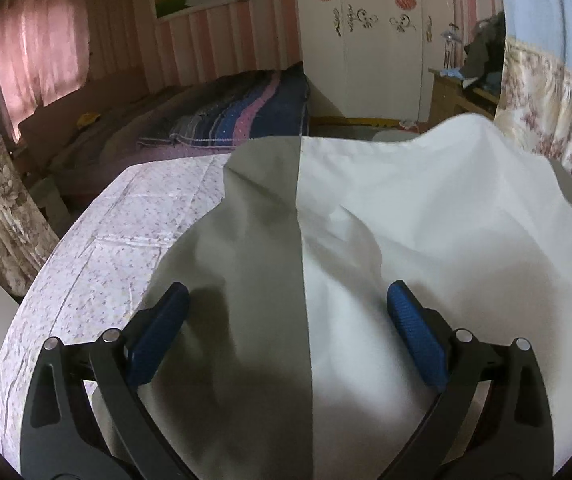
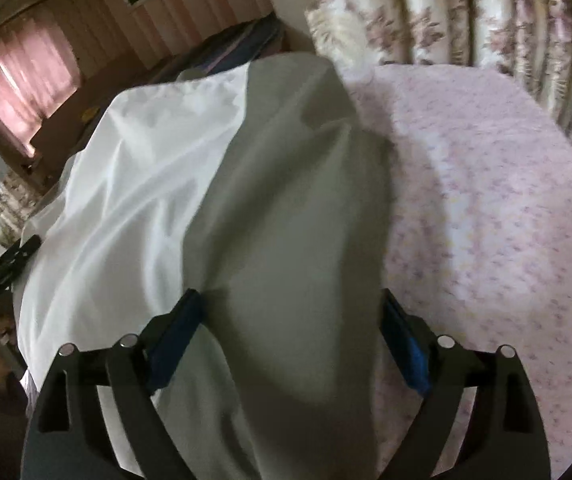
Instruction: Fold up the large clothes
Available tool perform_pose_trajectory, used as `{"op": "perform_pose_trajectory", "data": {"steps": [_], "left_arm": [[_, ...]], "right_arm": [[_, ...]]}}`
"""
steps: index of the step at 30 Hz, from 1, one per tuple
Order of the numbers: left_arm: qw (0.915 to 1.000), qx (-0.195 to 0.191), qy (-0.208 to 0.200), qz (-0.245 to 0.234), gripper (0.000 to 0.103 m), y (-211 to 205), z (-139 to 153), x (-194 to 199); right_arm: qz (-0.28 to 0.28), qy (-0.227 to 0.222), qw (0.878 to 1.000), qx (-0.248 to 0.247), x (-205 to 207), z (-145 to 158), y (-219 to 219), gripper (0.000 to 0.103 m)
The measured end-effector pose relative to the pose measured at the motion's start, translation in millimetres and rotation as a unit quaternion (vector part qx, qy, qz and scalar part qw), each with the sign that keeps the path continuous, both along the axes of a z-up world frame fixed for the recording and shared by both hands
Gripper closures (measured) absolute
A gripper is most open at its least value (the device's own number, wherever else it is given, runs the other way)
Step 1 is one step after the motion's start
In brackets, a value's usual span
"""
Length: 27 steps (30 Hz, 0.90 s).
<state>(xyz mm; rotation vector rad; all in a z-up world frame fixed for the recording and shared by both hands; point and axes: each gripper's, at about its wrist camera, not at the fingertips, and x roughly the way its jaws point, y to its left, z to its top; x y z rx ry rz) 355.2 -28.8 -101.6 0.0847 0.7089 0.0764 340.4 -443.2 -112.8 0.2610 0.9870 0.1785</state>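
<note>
A large garment with a grey panel (image 1: 261, 248) and a white panel (image 1: 426, 216) lies rumpled on a bed with a pink floral sheet (image 1: 125, 224). My left gripper (image 1: 288, 300) is open just above the cloth, one blue finger over grey, the other over white, straddling the seam. In the right wrist view the same garment (image 2: 286, 208) lies across the sheet (image 2: 486, 200). My right gripper (image 2: 292, 308) is open, its fingers on either side of the grey part near the garment's right edge. Neither holds anything.
A floral curtain (image 2: 466, 12) hangs close behind the bed on the right. A second bed with a striped blanket (image 1: 245, 112) and a white wardrobe (image 1: 366, 40) stand beyond. The left gripper's body (image 2: 1, 268) shows at the left edge of the right wrist view.
</note>
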Motion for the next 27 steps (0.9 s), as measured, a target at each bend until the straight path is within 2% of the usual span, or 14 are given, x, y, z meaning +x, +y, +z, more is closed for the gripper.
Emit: {"op": "perform_pose_trajectory", "data": {"steps": [3, 6, 9, 10, 11, 17, 20, 22, 27], "left_arm": [[0.9998, 0.014, 0.010, -0.006, 0.003, -5, -4, 3], [0.9999, 0.006, 0.004, -0.011, 0.004, -7, 5, -2], [0.9991, -0.020, -0.016, -0.033, 0.003, -19, 26, -11], [0.9983, -0.032, -0.015, -0.047, 0.003, -29, 31, -12], [0.9972, -0.040, -0.011, -0.063, 0.003, -39, 33, -12], [0.9933, -0.038, 0.033, -0.104, 0.003, -103, 8, 1], [0.9950, -0.011, 0.046, -0.088, 0.003, -117, -18, 9], [0.9954, -0.009, 0.052, -0.079, 0.003, -116, -28, 11], [0.9954, 0.002, 0.059, -0.076, 0.003, -118, -31, 12]], "right_arm": [[0.023, 0.001, 1.000, 0.003, 7, 2, 14, 0.012], [0.038, -0.005, 0.999, -0.026, 10, 4, 29, 0.013], [0.033, -0.020, 0.999, -0.025, 9, 8, 31, 0.040], [0.029, -0.025, 0.999, -0.020, 8, 11, 29, 0.056], [0.024, -0.028, 0.999, -0.014, 7, 13, 29, 0.063], [0.016, -0.045, 0.999, -0.019, 3, 26, 30, 0.085], [0.012, -0.066, 0.998, 0.003, -2, 44, 29, 0.091], [0.015, -0.082, 0.996, 0.013, -6, 59, 32, 0.093], [0.040, -0.129, 0.990, 0.028, -11, 111, 63, 0.095]]}}
